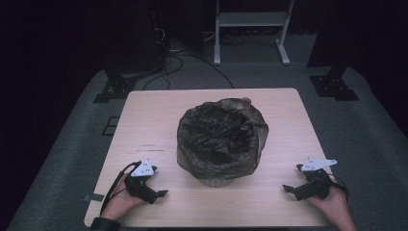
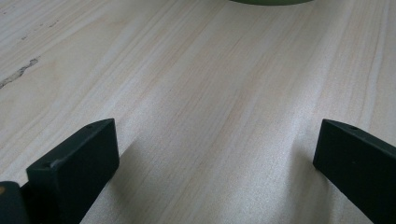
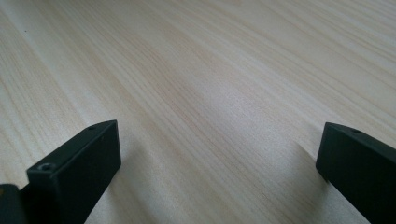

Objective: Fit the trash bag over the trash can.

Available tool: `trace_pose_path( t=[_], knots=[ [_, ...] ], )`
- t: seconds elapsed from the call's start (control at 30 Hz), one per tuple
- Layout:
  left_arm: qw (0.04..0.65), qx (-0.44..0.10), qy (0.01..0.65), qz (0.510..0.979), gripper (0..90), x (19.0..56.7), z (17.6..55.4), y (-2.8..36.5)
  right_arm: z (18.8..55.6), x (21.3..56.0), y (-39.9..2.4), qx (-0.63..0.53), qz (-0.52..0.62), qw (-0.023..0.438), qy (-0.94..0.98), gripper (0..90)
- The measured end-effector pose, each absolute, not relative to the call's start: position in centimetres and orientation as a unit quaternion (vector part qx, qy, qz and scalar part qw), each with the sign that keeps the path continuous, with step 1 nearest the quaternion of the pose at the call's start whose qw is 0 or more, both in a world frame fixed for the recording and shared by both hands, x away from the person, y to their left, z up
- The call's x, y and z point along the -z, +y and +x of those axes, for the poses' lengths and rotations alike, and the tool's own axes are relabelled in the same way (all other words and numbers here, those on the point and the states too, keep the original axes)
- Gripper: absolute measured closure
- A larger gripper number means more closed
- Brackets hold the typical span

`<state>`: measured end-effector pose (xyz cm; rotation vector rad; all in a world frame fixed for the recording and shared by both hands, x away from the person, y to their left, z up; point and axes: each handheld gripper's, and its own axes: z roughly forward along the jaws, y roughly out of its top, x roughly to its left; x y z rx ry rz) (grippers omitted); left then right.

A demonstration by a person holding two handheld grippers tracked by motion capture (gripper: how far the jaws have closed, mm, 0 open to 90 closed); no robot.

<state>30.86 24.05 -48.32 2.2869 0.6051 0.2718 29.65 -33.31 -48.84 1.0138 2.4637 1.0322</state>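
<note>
We see a light wood table w/ rounded corners on grey carpet, dark room around it. At approx 10 o'clock from the table, a black stand base and loose cables on the floor; at 12 o'clock, a white frame w/ two legs; at 2 o'clock, another black base.

Left gripper lies at the table's 7 o'clock, hand behind it, jaws wide apart over bare wood w/ nothing between them. A dark scuff marks the wood grain in the left gripper view.

Table centre: a bin lined w/ a dark, crumpled bag, bag folded over the rim; its pale base shows at 6 o'clock.

Right gripper sits at the table's 5 o'clock, hand behind it, jaws also spread wide, empty, low over plain wood.
</note>
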Motion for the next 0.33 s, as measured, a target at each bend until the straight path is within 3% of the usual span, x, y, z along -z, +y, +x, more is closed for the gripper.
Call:
trace_pose_path(
  t=[0.33],
  knots=[
    [0.367, -0.118, 0.266, 0.883, 0.0, 48.32, 30.27, 24.05, 29.62, 48.84, -33.31, -0.357, 0.352, 0.142, 0.853, 0.0]
  ],
)
